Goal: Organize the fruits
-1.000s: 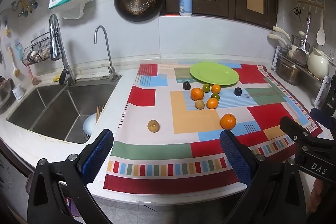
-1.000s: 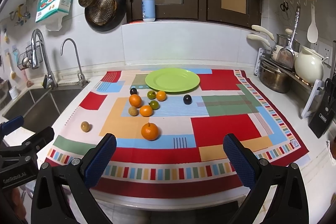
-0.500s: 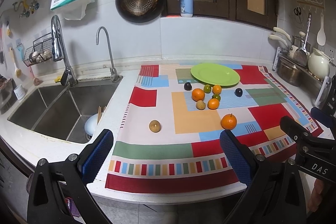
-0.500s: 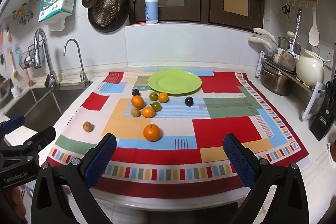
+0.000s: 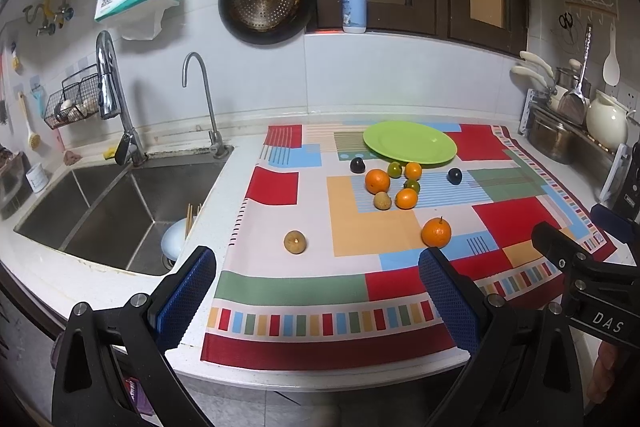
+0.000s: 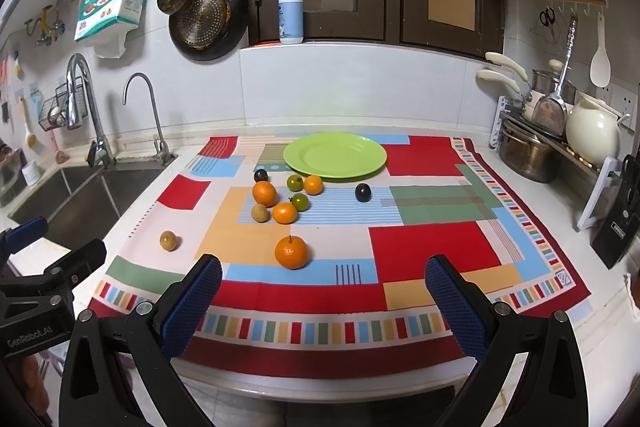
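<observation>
A green plate (image 5: 409, 146) (image 6: 334, 154) lies empty at the back of a colourful patterned cloth (image 5: 360, 307) (image 6: 420, 239). Several small fruits lie in front of it: oranges, green ones, two dark plums (image 6: 362, 192) and brown ones. A larger orange with a stem (image 5: 436, 232) (image 6: 292, 252) sits nearest the front. A lone brown fruit (image 5: 295, 241) (image 6: 168, 240) lies apart at the left. My left gripper (image 5: 316, 291) and right gripper (image 6: 323, 293) are both open and empty, held over the counter's front edge.
A steel sink (image 5: 112, 203) with two taps lies left of the cloth. Pots, a white kettle (image 6: 592, 137) and a knife block (image 6: 620, 223) stand along the right wall. A pan hangs on the back wall.
Both views have shifted slightly to the right; the grippers stay open and the fruits have not moved.
</observation>
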The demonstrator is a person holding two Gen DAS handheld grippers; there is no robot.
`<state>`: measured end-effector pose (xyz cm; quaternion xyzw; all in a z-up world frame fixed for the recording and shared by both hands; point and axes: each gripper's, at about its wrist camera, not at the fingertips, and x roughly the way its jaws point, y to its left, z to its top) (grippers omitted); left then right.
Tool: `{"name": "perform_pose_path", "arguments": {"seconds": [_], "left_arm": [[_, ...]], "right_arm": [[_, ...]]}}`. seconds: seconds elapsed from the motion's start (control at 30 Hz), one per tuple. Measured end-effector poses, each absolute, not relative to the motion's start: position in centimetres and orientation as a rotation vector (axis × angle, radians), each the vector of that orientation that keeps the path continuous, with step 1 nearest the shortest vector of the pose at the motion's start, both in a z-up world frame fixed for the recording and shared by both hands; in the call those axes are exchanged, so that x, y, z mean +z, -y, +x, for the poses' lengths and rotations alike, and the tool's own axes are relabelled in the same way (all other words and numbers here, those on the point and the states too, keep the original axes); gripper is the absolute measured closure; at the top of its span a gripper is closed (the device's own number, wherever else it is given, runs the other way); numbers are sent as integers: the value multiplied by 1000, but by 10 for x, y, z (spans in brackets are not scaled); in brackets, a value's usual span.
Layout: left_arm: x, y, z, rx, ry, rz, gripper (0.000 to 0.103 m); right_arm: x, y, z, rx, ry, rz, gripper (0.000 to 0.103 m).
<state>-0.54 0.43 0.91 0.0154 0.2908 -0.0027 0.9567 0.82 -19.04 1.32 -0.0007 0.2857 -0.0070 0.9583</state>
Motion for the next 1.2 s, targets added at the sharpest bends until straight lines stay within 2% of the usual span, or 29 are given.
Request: {"name": "perform_pose_path", "arguments": {"seconds": [1.0,1.2], "left_arm": [[-7,-10,19,3,-619,58,0],[-18,-16,35,-1,-631,76,7]], "right_arm": [[-2,183,35,18,-623,1,1],[-13,175,53,37,-660,7,1]]}}
